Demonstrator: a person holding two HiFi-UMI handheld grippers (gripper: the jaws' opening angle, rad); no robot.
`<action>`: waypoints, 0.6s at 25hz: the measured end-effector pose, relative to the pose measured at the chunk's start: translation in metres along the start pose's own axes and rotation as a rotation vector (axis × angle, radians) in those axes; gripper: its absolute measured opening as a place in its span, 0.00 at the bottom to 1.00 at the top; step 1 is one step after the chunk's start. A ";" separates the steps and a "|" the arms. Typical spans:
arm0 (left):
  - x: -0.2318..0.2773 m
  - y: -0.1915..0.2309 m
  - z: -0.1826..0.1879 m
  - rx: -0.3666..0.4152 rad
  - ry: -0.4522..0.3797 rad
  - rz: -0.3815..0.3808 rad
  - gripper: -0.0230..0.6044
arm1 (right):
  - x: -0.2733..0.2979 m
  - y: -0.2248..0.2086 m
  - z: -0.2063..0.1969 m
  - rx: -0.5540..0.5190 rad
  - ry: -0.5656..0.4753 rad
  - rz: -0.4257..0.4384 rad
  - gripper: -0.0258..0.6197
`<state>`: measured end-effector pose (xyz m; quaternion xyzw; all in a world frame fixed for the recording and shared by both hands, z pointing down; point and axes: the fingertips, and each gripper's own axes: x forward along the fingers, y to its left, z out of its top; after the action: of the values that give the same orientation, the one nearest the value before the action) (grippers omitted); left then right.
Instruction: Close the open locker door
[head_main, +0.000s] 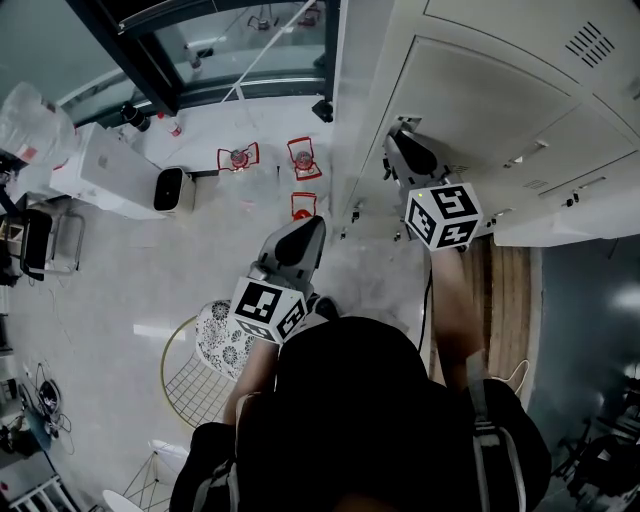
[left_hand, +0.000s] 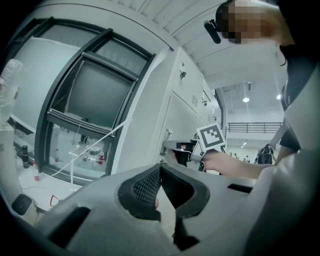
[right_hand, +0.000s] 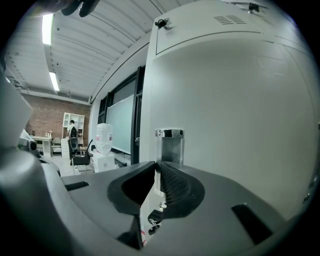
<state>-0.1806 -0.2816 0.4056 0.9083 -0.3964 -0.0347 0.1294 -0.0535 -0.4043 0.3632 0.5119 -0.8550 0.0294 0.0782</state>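
The bank of pale grey lockers (head_main: 480, 90) runs along the right of the head view. One open locker door (head_main: 404, 124) sticks out from it. My right gripper (head_main: 400, 140) is shut on that door's free edge (right_hand: 149, 192). In the right gripper view a metal latch plate (right_hand: 170, 145) stands just beyond the jaws and a key (right_hand: 154, 218) hangs below them. The left gripper view shows the door (left_hand: 175, 145) jutting from the lockers with the right gripper (left_hand: 189, 152) on it. My left gripper (head_main: 305, 228) is held away from the lockers, shut and empty (left_hand: 160, 170).
A dark-framed window (head_main: 220, 50) is at the far wall beside the lockers. On the floor are a white water dispenser (head_main: 105, 170), red wire stands (head_main: 303, 155) and a wire chair (head_main: 205, 375). A wooden strip (head_main: 505, 290) runs under the lockers.
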 end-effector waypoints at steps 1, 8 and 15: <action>0.000 0.000 0.000 0.001 0.000 0.001 0.07 | 0.001 -0.001 0.000 0.000 -0.001 -0.002 0.10; -0.003 0.005 0.000 -0.002 0.000 0.013 0.07 | 0.007 -0.005 0.001 0.019 -0.005 -0.021 0.10; -0.008 0.008 -0.002 -0.002 0.002 0.020 0.07 | 0.007 -0.004 0.001 0.004 -0.002 -0.020 0.10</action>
<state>-0.1910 -0.2806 0.4088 0.9042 -0.4052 -0.0328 0.1311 -0.0533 -0.4127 0.3632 0.5204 -0.8499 0.0301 0.0767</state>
